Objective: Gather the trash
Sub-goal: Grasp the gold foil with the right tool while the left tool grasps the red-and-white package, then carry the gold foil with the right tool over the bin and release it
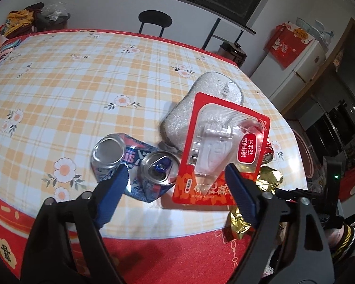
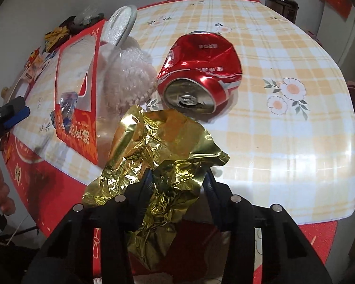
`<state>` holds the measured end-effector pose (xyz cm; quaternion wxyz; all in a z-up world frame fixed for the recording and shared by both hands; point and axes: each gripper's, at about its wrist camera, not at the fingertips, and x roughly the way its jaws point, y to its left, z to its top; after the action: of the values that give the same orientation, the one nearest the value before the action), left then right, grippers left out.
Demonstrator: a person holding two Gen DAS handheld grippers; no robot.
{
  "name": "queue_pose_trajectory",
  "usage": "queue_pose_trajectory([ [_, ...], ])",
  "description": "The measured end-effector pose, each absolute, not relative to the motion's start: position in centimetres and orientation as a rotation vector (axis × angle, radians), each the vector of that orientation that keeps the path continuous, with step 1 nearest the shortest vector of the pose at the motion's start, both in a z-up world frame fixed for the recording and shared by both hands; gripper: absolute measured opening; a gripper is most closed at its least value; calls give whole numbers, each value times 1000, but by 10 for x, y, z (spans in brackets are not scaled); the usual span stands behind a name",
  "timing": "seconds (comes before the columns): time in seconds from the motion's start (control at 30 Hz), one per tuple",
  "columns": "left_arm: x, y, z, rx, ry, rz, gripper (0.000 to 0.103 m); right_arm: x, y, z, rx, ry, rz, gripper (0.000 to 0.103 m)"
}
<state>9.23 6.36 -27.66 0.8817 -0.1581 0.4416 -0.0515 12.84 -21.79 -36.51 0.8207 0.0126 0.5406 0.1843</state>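
Note:
A crushed blue can (image 1: 135,165) lies near the table's front edge, beside a red plastic snack package (image 1: 222,153) that leans on a silver pouch (image 1: 201,108). My left gripper (image 1: 176,168) is open; one finger is at the can's crumpled body and the other over the package's lower corner. Crumpled gold foil (image 2: 163,165) hangs over the table edge. My right gripper (image 2: 177,177) is shut on it, with a finger against each side. A crushed red can (image 2: 201,71) lies just beyond the foil. The foil (image 1: 269,177) also shows to the right of the package.
The table (image 1: 59,71) has a checked flowered cloth with a red border. Clothes and bags (image 1: 30,19) crowd its far left corner. A black chair (image 1: 155,21) stands behind it, with a rice cooker (image 1: 232,49) and a fridge (image 1: 293,75) at the right. A person's hand (image 2: 0,189) shows at the left.

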Motion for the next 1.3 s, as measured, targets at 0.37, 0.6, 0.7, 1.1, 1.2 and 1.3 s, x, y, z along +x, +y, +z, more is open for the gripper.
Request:
queue_pose_trajectory([
  [0.37, 135, 36, -294, -204, 944, -120, 57, 119, -251, -349, 64, 1108, 350, 43],
  [0.6, 155, 38, -304, -207, 960, -75, 43, 112, -269, -342, 89, 1080, 318, 43],
  [0.7, 158, 34, -308, -190, 969, -71, 23, 110, -276, -340, 104, 1071, 305, 43],
  [1.1, 140, 28, -277, -208, 922, -110, 12, 107, -302, -308, 159, 979, 270, 43],
  [1.2, 133, 30, -262, -216, 892, -115, 12, 108, -308, -298, 166, 955, 263, 43],
  [1.3, 127, 31, -245, -223, 856, -112, 12, 109, -314, -289, 170, 931, 258, 43],
])
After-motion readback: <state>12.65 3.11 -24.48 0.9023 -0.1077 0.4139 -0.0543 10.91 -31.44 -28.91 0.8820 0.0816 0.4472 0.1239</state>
